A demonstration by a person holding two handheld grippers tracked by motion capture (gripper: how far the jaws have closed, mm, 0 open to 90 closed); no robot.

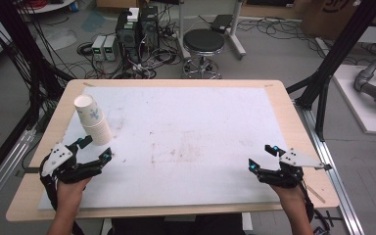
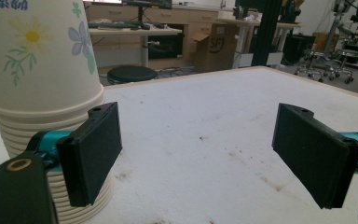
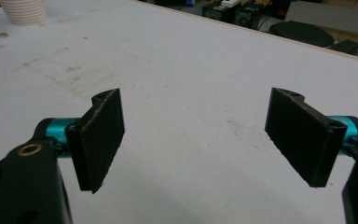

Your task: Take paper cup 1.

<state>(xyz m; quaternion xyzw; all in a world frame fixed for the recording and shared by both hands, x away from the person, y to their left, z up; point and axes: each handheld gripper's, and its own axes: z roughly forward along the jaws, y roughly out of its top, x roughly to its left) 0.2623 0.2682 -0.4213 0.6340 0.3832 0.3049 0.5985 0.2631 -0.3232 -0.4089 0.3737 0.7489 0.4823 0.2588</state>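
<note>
A stack of white paper cups [image 1: 93,120] with a flower print stands upside down near the table's left edge. My left gripper [image 1: 96,149] rests just in front of it, open, its left jaw close beside the stack's base. In the left gripper view the cup stack [image 2: 42,84] rises right behind the left jaw, and nothing lies between the jaws of my left gripper [image 2: 200,158]. My right gripper [image 1: 263,156] sits at the table's front right, open over bare white sheet. The right gripper view has my right gripper [image 3: 200,140] empty and the cup stack [image 3: 23,11] far off at top left.
A white sheet [image 1: 176,142] with faint stains covers the wooden table [image 1: 293,127]. Behind the table stand a black stool [image 1: 203,46], computer boxes and tangled cables on the floor. Black frame posts rise at both sides.
</note>
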